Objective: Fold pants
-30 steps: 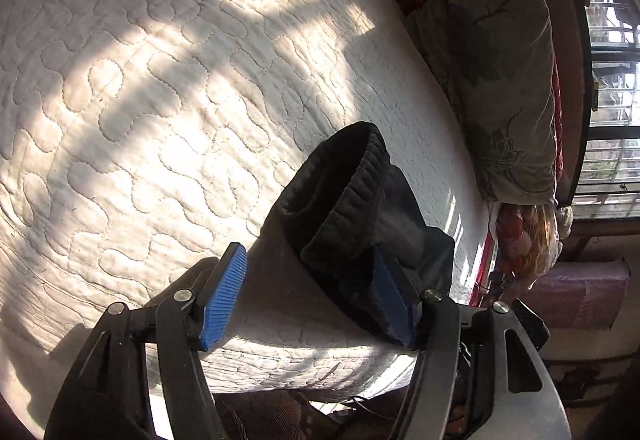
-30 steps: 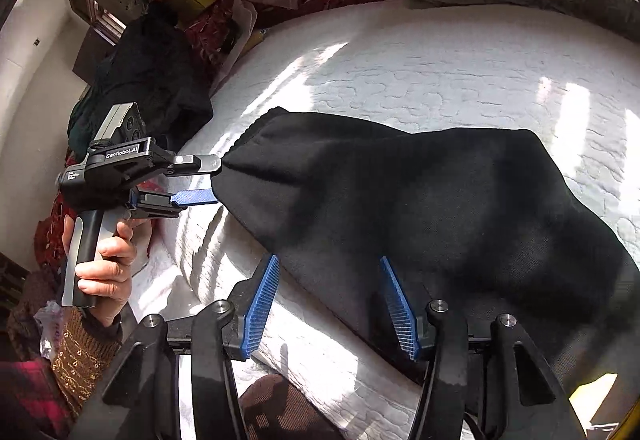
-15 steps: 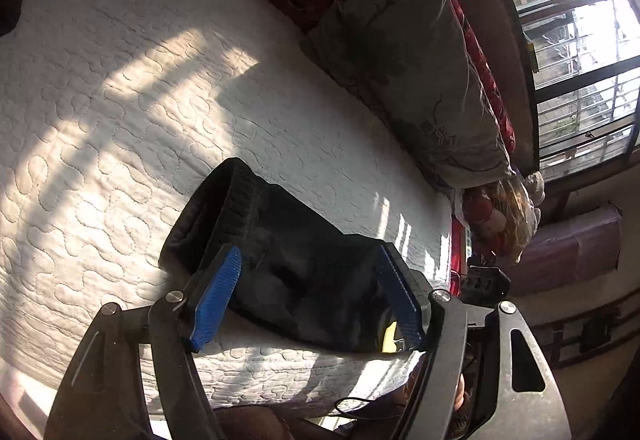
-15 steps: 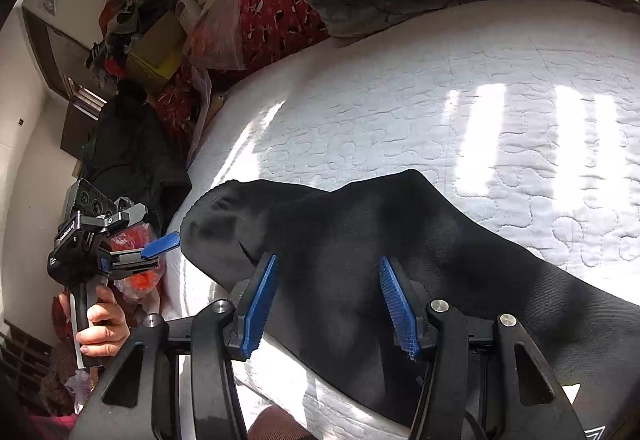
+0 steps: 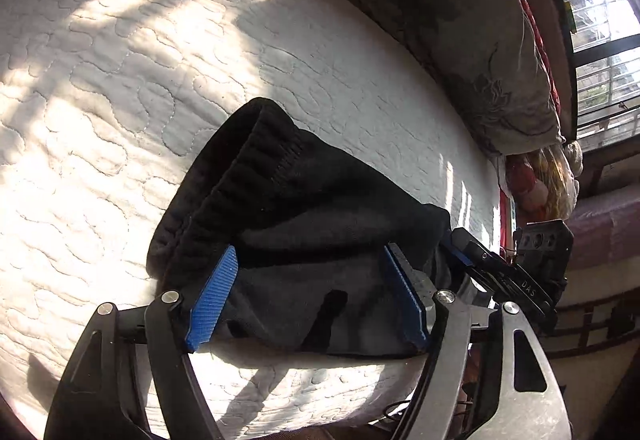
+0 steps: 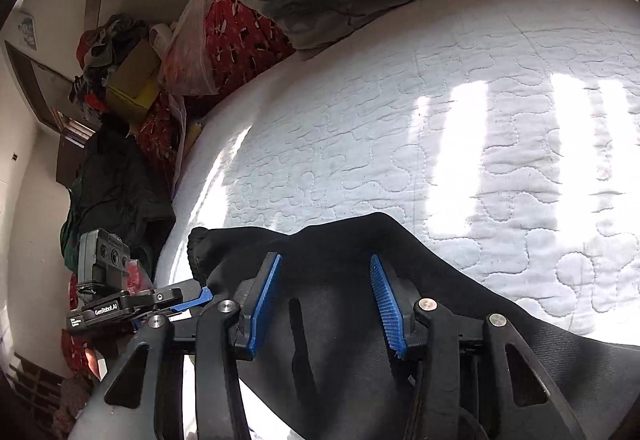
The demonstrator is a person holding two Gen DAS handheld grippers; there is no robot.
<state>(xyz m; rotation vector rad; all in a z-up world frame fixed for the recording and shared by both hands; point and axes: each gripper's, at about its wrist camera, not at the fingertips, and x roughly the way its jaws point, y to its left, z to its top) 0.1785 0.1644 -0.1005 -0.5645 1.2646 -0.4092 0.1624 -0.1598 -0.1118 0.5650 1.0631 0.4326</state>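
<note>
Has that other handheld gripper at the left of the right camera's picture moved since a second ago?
Yes. The left gripper has dropped toward the picture's lower edge, nearer the camera, and now sits at the near edge of the black pants on the white mattress.

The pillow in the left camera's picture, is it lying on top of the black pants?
No, the pillow lies along the far edge of the bed, with bare white quilt between it and the pants.
</note>
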